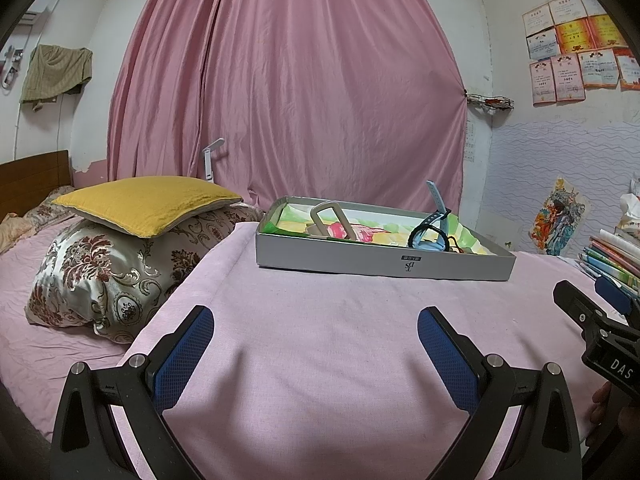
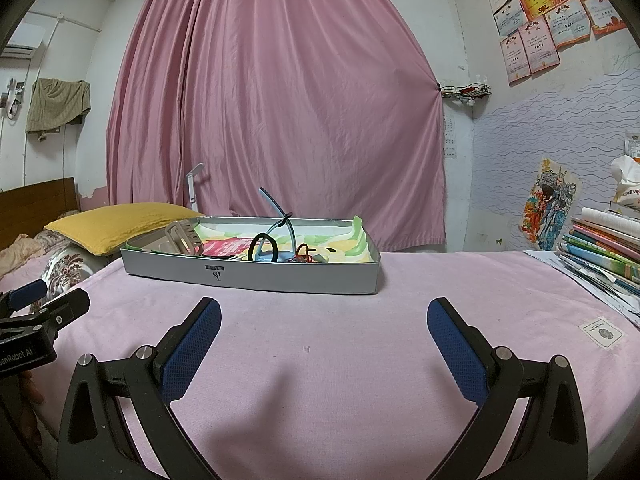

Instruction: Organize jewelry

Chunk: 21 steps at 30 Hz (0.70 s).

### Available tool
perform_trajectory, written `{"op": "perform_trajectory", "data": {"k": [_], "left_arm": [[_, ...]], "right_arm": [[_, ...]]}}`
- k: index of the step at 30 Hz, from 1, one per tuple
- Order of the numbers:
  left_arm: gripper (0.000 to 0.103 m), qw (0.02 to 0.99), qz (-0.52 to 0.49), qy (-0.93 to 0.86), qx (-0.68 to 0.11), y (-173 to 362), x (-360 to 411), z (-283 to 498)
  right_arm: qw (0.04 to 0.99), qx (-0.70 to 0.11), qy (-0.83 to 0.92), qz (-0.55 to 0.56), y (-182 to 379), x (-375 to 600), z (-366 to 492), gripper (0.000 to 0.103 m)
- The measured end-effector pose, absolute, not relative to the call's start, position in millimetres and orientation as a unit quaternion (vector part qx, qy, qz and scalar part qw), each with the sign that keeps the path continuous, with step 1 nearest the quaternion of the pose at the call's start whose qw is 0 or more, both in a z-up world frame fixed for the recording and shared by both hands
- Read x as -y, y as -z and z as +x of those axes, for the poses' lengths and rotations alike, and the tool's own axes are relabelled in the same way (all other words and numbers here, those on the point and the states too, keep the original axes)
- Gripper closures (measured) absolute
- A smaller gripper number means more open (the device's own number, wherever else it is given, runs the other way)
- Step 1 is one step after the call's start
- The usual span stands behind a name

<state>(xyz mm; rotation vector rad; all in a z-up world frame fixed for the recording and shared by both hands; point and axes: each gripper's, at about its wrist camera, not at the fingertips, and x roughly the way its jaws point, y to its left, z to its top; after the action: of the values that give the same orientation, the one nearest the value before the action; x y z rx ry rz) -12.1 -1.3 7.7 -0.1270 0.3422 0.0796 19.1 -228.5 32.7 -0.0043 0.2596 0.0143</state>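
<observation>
Both grippers hover over a pink-sheeted surface with their blue-padded fingers spread wide and nothing between them. Seen from its own camera, the left gripper (image 1: 316,332) is low over the pink cloth (image 1: 320,360); the right gripper (image 2: 324,322) is in much the same pose beside it, each one's black frame edging into the other's view.

Ahead of both, well apart from the fingertips, a shallow grey box (image 2: 256,274) sits on the cloth, lined with a brightly coloured paper sheet. Inside it lie the jewelry pieces: a light blue watch (image 1: 434,232) with one strap end standing upright, a black hair tie (image 2: 264,246) looped against it, a small orange-red cord item (image 2: 306,256) just beside that, and a beige clip (image 2: 182,238) propped at the box's left end.

To the left of the box, a yellow pillow (image 1: 148,204) rests on a floral-patterned pillow (image 1: 104,280). On the right, a stack of books (image 2: 604,252) leans at the edge of the surface. Behind everything hangs a pink curtain (image 2: 280,100), with certificates (image 2: 544,16) pinned to the white wall at upper right and a green towel (image 1: 56,72) hung at upper left.
</observation>
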Motion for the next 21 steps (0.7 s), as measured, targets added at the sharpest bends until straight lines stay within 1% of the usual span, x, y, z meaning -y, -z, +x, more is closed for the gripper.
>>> {"op": "perform_trajectory", "data": {"k": [21], "left_arm": [[0.001, 0.98, -0.057, -0.051, -0.185, -3.8, 0.4, -10.8]], "right_arm": [[0.992, -0.129, -0.008, -0.004, -31.9, 226.5, 19.7, 0.002]]}}
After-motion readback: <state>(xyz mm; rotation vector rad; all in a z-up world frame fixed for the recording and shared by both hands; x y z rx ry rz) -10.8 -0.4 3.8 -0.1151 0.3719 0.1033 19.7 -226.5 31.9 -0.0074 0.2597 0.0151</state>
